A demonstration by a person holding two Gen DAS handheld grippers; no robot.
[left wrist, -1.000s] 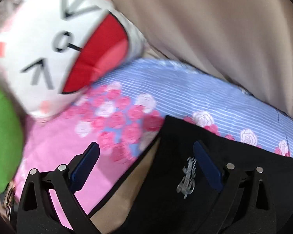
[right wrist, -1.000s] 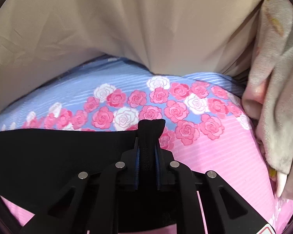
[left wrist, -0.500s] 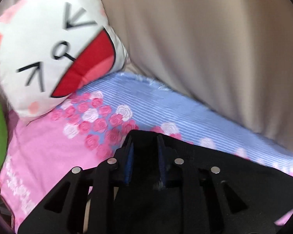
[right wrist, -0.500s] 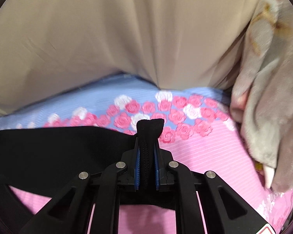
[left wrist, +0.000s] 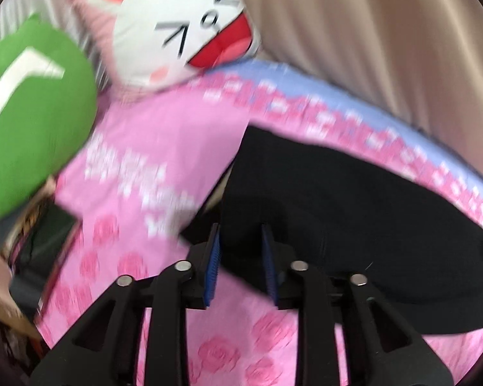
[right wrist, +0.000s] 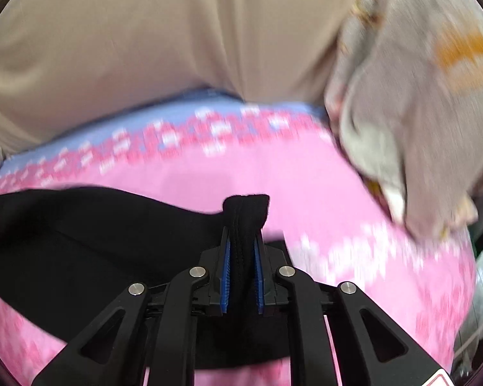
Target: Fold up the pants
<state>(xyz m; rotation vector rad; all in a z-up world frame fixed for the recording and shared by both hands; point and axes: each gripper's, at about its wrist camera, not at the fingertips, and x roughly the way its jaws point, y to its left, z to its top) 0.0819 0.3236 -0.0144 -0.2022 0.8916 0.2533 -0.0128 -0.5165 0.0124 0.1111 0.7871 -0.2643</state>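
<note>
Black pants [left wrist: 354, 193] lie spread across the pink rose-print bedspread [left wrist: 151, 148], with a cat-face pillow [left wrist: 183, 32] and a green cushion [left wrist: 25, 112] at the far left. The left gripper [left wrist: 241, 263], whose jaws have just been opening a little, has dark cloth bunched between its blue pads, seemingly pinched. The right gripper [right wrist: 243, 270], its jaws likewise just eased, is clamped on a folded edge of the pants. The fold-over step seems in hand; next, carry both held edges together across the garment, level and evenly.
</note>
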